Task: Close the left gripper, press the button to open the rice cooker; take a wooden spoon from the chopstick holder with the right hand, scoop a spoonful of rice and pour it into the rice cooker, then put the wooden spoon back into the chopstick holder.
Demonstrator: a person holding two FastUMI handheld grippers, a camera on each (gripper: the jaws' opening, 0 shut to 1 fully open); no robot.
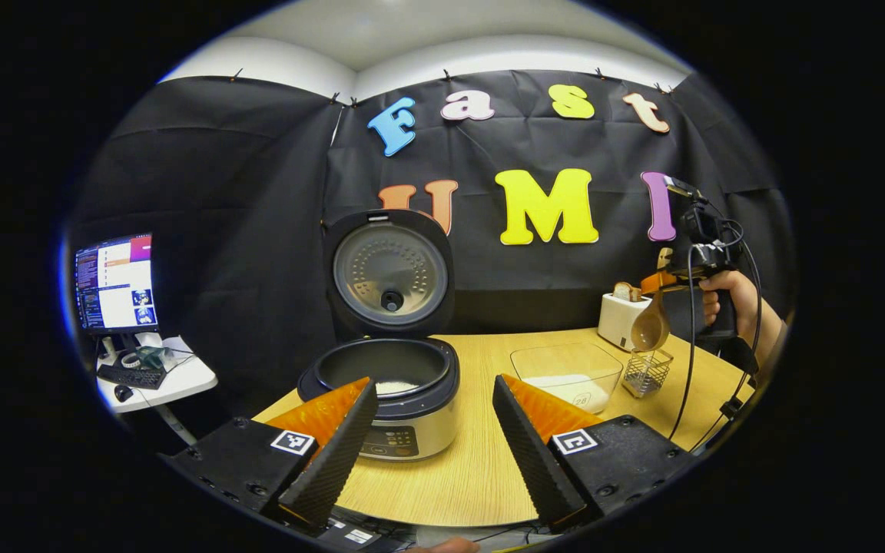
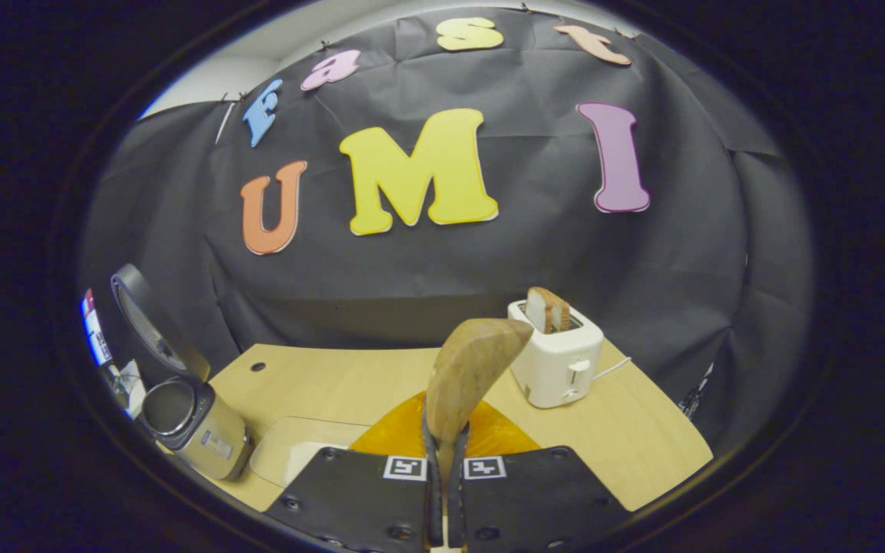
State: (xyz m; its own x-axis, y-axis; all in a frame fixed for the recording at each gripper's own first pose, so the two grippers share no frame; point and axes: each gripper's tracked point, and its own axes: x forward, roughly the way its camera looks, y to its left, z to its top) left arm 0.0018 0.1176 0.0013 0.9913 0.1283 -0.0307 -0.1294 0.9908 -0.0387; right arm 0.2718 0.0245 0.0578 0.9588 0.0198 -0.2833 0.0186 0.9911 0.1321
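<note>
Rice cooker [image 1: 404, 384]: on worktop [image 1: 473, 461], lid [image 1: 390, 273] upright and open, rice visible in the pot. Left gripper [image 1: 433, 430]: fingers spread wide, holding nothing, before the cooker. Right gripper [image 2: 446, 491]: clamped on wooden spoon [image 2: 467, 376], bowl uppermost, held above the chopstick holder [image 1: 647, 372] beside clear rice container [image 1: 569, 374]; toaster [image 2: 558, 353] behind.

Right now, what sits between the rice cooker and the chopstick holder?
In the left gripper view, a clear container holding rice lies between rice cooker and chopstick holder.
</note>
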